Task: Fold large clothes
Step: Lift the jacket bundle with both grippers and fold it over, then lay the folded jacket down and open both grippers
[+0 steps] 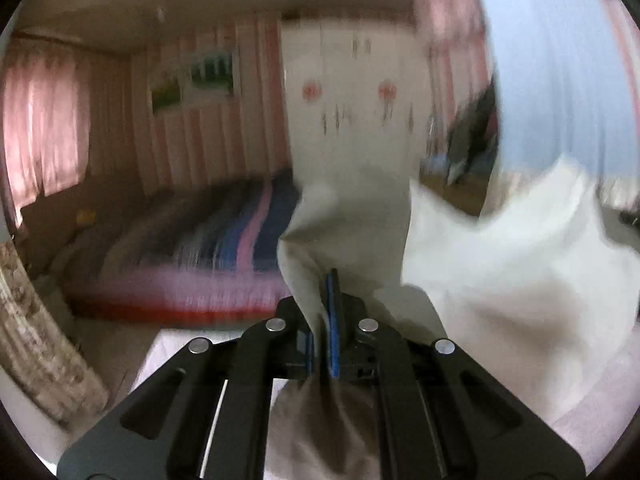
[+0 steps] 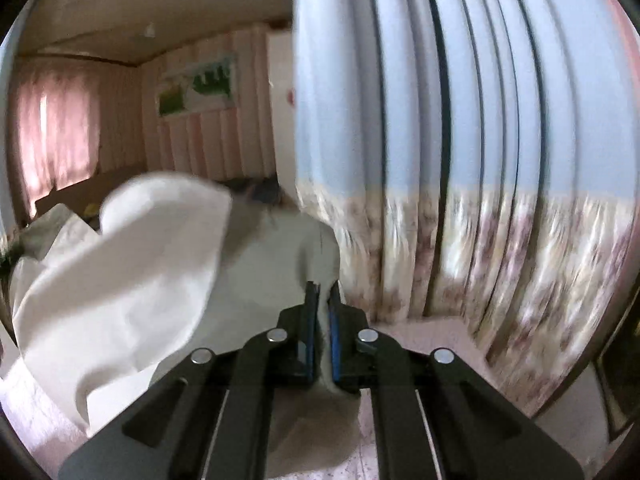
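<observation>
A large white garment [image 1: 500, 264] hangs in the air, held up between both grippers. My left gripper [image 1: 326, 280] is shut on a bunched edge of it, with cloth rising above the fingers and hanging below them. My right gripper [image 2: 322, 292] is shut on another edge of the same garment [image 2: 120, 272], which billows out to the left of the fingers. Both views are blurred by motion.
A bed with a striped blue and pink cover [image 1: 208, 248] lies ahead on the left. A blue and floral curtain [image 2: 460, 160] hangs close on the right. A white wardrobe [image 1: 352, 92] stands at the back. A pink surface [image 2: 420, 340] lies below.
</observation>
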Tool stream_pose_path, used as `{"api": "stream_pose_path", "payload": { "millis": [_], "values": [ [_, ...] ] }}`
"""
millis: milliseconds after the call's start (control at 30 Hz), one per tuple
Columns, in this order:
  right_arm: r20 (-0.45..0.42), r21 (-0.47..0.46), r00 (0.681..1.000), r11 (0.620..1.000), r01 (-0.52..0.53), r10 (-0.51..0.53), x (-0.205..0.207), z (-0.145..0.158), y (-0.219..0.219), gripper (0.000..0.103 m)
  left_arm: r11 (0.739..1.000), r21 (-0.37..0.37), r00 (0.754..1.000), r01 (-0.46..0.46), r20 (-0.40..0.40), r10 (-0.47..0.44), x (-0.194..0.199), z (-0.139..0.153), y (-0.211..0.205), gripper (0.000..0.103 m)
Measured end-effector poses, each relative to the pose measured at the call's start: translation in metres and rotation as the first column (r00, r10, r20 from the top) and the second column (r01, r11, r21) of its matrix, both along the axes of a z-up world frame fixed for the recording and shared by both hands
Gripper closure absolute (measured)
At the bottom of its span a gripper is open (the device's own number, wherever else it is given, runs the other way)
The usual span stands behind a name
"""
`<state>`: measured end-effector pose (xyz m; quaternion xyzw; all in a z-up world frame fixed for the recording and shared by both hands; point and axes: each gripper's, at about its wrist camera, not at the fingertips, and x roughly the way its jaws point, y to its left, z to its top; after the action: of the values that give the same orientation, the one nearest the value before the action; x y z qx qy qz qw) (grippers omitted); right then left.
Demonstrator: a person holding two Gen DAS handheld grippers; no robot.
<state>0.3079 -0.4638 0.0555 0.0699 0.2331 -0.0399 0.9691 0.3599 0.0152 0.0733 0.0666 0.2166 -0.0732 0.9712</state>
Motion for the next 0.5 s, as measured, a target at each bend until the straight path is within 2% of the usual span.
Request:
{"api": "stream_pose_path", "payload": {
  "millis": [100, 167, 200, 233, 300, 400, 433, 467, 500],
  "values": [
    [-0.215, -0.035, 0.976, 0.999, 0.030, -0.037, 0.049, -0.071, -0.005, 0.098, 0.998, 0.068, 0.979, -0.006, -0.203, 0.019, 0.054, -0.066, -0.008, 0.098],
    [-0.308, -0.007, 0.950, 0.999, 0.045, -0.044, 0.059, -0.108, -0.009, 0.098, 0.996, 0.089, 0.951, 0.004, -0.309, 0.024, 0.073, -0.103, -0.010, 0.096],
    [-0.344, 0.019, 0.938, 0.998, 0.056, -0.046, 0.060, -0.128, -0.013, 0.097, 0.997, 0.082, 0.928, 0.006, -0.371, 0.025, 0.079, -0.126, -0.008, 0.095],
    [-0.359, 0.036, 0.932, 0.998, 0.057, -0.041, 0.058, -0.138, -0.015, 0.096, 0.998, 0.069, 0.920, 0.009, -0.391, 0.018, 0.079, -0.136, -0.006, 0.093],
    [-0.354, 0.045, 0.935, 0.998, 0.054, -0.035, 0.049, -0.143, -0.016, 0.095, 0.997, 0.072, 0.921, 0.020, -0.390, 0.009, 0.074, -0.142, -0.003, 0.093],
    [-0.282, 0.073, 0.960, 0.997, 0.021, 0.000, 0.034, -0.121, -0.019, 0.088, 0.998, 0.063, 0.932, 0.018, -0.363, 0.006, 0.065, -0.126, -0.001, 0.086],
    [-0.253, 0.089, 0.967, 0.996, 0.009, 0.014, 0.026, -0.111, -0.021, 0.079, 0.999, 0.038, 0.934, 0.023, -0.358, -0.008, 0.060, -0.120, 0.003, 0.074],
    [-0.231, 0.096, 0.973, 0.995, 0.000, 0.022, 0.017, -0.104, -0.016, 0.072, 0.999, 0.006, 0.936, 0.032, -0.350, -0.028, 0.052, -0.115, 0.007, 0.059],
    [-0.190, 0.090, 0.982, 0.996, -0.002, 0.019, 0.004, -0.091, -0.014, 0.054, 0.999, -0.026, 0.940, 0.047, -0.336, -0.053, 0.043, -0.108, 0.008, 0.049]
  ]
}}
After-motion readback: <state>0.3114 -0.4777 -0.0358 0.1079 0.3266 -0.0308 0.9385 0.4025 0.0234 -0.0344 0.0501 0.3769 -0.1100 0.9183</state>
